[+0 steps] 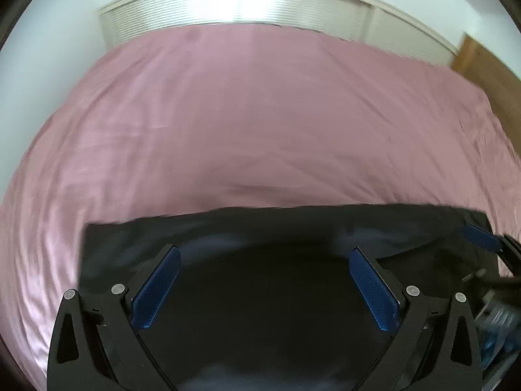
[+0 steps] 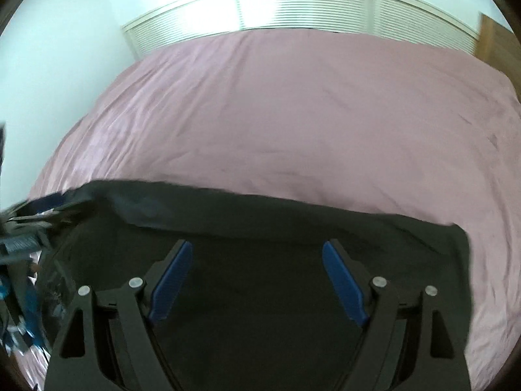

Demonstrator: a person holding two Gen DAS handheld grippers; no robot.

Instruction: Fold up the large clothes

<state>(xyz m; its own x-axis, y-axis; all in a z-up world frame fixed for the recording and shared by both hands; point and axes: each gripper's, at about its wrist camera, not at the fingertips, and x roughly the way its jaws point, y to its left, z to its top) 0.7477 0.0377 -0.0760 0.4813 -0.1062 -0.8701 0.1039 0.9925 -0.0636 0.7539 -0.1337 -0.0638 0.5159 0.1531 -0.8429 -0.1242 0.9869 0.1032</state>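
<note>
Nearest the cams: left gripper (image 1: 264,254) w/ blue pads (image 1: 156,288) spread wide, nothing between them, hanging over the black garment (image 1: 260,309); right gripper (image 2: 257,249) likewise, jaws well apart & empty, also above the dark cloth. Garment lies flat on the near part of the pink bedsheet (image 1: 228,123), far edge roughly straight across, left corner squared off in left-wrist view, right corner rounded in right-wrist view; each gripper shows blurred at the other's frame edge. Beyond: rest of sheet is bare & lightly creased, then white slatted blinds (image 2: 309,9) on the back wall, wooden panel (image 1: 488,68) far right.
</note>
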